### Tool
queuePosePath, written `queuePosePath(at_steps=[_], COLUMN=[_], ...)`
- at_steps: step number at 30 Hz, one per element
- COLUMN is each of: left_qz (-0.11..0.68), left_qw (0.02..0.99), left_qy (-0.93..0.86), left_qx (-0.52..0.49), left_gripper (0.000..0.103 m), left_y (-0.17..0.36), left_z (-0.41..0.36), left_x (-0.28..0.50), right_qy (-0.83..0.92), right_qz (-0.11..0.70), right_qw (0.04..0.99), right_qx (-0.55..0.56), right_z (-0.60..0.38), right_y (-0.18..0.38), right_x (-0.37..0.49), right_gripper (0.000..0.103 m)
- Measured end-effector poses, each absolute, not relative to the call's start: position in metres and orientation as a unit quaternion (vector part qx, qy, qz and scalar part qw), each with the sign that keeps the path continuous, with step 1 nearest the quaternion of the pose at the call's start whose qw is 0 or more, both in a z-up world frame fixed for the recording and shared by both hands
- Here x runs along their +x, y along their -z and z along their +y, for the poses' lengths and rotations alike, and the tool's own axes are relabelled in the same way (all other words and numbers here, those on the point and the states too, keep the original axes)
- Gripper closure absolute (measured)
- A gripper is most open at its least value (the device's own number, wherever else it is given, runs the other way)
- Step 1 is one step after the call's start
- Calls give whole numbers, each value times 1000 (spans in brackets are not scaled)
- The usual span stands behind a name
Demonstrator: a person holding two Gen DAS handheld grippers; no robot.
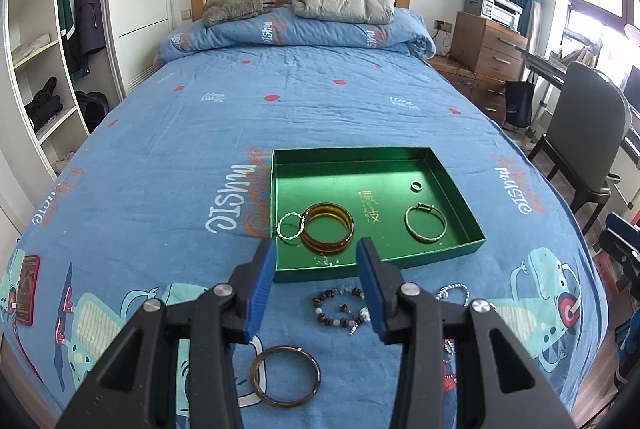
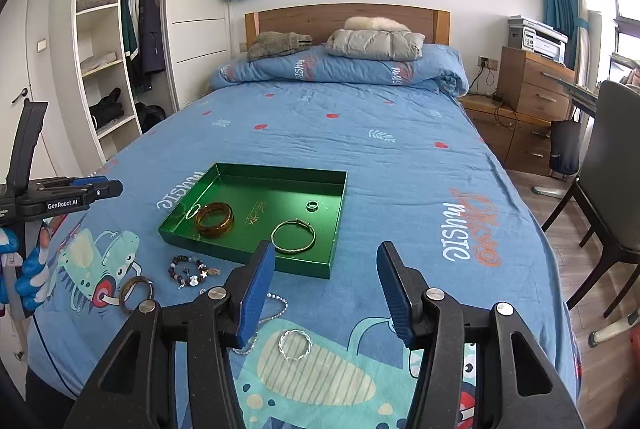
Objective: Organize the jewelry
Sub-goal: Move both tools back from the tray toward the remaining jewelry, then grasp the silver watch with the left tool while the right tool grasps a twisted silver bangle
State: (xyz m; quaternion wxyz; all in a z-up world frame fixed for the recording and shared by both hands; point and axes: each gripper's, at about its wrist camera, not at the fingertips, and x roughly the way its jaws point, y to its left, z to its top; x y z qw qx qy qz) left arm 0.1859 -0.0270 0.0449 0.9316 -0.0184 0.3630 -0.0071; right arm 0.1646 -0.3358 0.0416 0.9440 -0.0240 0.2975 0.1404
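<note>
Both grippers empty: left gripper (image 1: 316, 285) jaws apart, right gripper (image 2: 326, 289) jaws wide. Green tray (image 2: 188, 235), shallow and glossy, already holding amber bangle (image 1: 327, 233), twisted ring (image 1: 291, 227), gold bangle (image 1: 425, 223), small ring (image 1: 417, 185). Just before the tray on the soft quilt (image 1: 200, 133): bead bracelet (image 1: 340, 309), dark bangle (image 1: 285, 376), silver hoop (image 2: 295, 345), chain (image 2: 264, 321), probably beaded. Risks: thin metal sinking into cloth and slipping from pads; chain snagging; tray nudged by a jaw.
</note>
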Motion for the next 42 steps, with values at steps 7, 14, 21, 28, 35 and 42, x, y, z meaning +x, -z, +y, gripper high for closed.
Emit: queuePosePath(at_steps=[7, 14, 21, 28, 35, 42], left_qz=[362, 370, 384, 417, 445, 470], left_qw=[932, 928, 922, 907, 892, 876], left_qy=[4, 14, 37, 53, 73, 102], left_qx=[-30, -30, -44, -42, -31, -25], left_gripper=[63, 63, 63, 63, 63, 63], left_y=[-33, -8, 15, 50, 77, 99], left_z=[-19, -21, -33, -54, -76, -92], left_x=[169, 146, 133, 132, 138, 158], right_qy=[-156, -173, -184, -188, -188, -212], right_qz=[305, 310, 318, 336, 357, 380], right_qw=[940, 935, 930, 923, 915, 900], right_qx=[-4, 4, 0, -13, -20, -32], right_z=[-347, -347, -342, -340, -345, -345], right_y=[-18, 1, 20, 39, 61, 83], right_x=[156, 147, 146, 146, 150, 154], right_gripper=[51, 51, 51, 51, 51, 51])
